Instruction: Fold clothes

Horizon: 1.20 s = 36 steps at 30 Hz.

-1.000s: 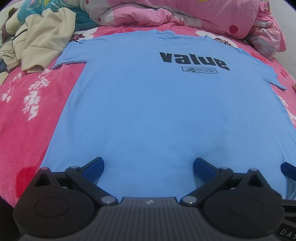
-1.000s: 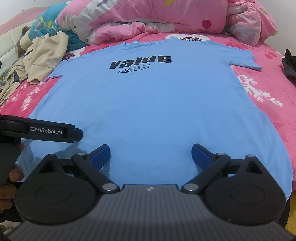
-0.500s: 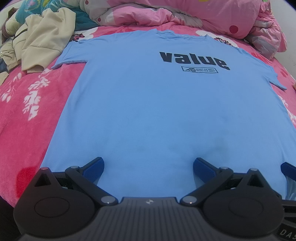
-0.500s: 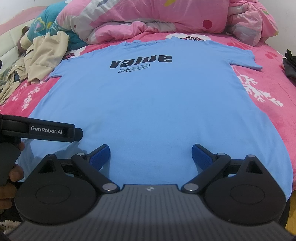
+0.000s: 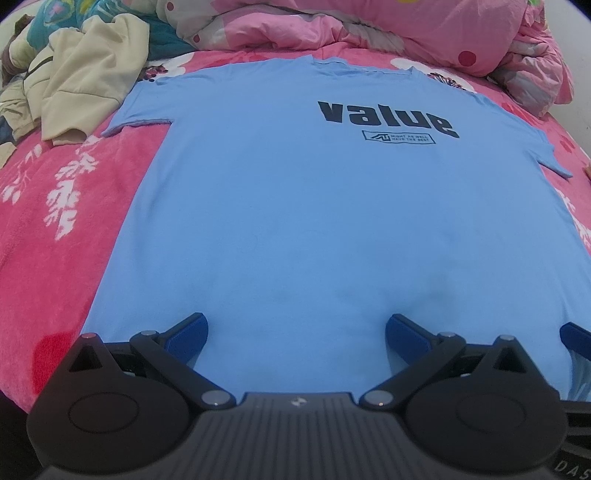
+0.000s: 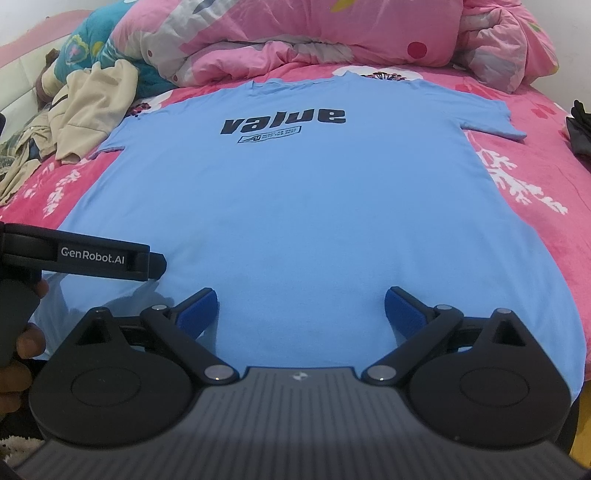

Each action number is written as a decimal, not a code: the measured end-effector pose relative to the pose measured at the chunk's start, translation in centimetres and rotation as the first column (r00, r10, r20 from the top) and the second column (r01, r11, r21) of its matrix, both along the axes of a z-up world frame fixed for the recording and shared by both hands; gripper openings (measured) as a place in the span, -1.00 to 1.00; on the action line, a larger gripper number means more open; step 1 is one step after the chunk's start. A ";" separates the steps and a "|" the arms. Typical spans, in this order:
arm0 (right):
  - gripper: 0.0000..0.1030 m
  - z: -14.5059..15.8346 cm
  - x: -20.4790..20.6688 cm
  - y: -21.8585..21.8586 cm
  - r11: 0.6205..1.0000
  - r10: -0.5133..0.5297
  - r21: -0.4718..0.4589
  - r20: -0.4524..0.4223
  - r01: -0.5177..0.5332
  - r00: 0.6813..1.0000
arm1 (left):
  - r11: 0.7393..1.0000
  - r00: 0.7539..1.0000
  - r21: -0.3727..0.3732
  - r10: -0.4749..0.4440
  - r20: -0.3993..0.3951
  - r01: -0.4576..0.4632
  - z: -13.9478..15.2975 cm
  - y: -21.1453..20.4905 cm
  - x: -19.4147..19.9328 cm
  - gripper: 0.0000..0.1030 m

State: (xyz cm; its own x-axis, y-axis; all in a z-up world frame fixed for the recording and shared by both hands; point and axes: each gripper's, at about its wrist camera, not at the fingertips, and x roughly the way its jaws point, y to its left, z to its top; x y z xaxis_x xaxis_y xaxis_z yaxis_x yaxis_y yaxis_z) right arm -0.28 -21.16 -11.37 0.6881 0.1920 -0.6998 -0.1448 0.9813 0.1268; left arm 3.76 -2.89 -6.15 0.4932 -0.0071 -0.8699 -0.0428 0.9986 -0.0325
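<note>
A light blue T-shirt [image 5: 314, 221] [image 6: 295, 206] printed with "value" lies flat and face up on the pink bed, collar at the far side, both sleeves spread out. Over its near hem my left gripper [image 5: 295, 332] stands open, blue pads wide apart, nothing between them. My right gripper [image 6: 300, 312] is open too, above the hem a little further right. In the right wrist view the left gripper's body [image 6: 92, 256] shows at the left edge, held by a hand [image 6: 22, 343]. One blue fingertip [image 5: 576, 338] of the right gripper pokes into the left wrist view.
A pile of cream and beige clothes [image 5: 74, 81] [image 6: 85, 110] lies at the far left of the pink floral blanket [image 5: 44, 240]. A bunched pink duvet [image 5: 369, 29] [image 6: 332, 33] runs along the far side. A dark item [image 6: 580, 129] sits at the right edge.
</note>
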 end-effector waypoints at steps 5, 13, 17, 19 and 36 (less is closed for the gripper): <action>0.91 0.0 0.0 0.0 1.000 0.000 0.001 0.001 0.000 1.000 | 1.000 1.000 0.002 0.000 -0.002 0.000 0.0 0.0 0.1 1.00; 0.91 0.0 0.0 -0.1 1.000 0.002 0.000 0.003 -0.002 1.000 | 1.000 1.000 0.005 0.001 0.000 -0.001 0.0 -0.1 0.1 1.00; 0.91 -0.1 -0.2 0.1 1.000 -0.001 0.000 0.004 0.001 1.000 | 1.000 1.000 0.006 0.004 0.000 -0.004 0.0 -0.3 0.1 1.00; 0.91 0.0 0.0 -0.2 1.000 0.005 0.000 0.003 -0.005 1.000 | 1.000 1.000 0.006 0.004 0.000 -0.004 0.0 -0.3 0.1 1.00; 0.91 -0.1 0.0 -0.1 1.000 0.006 -0.001 0.002 -0.006 1.000 | 1.000 1.000 0.006 -0.001 0.001 0.001 0.0 -0.1 0.0 1.00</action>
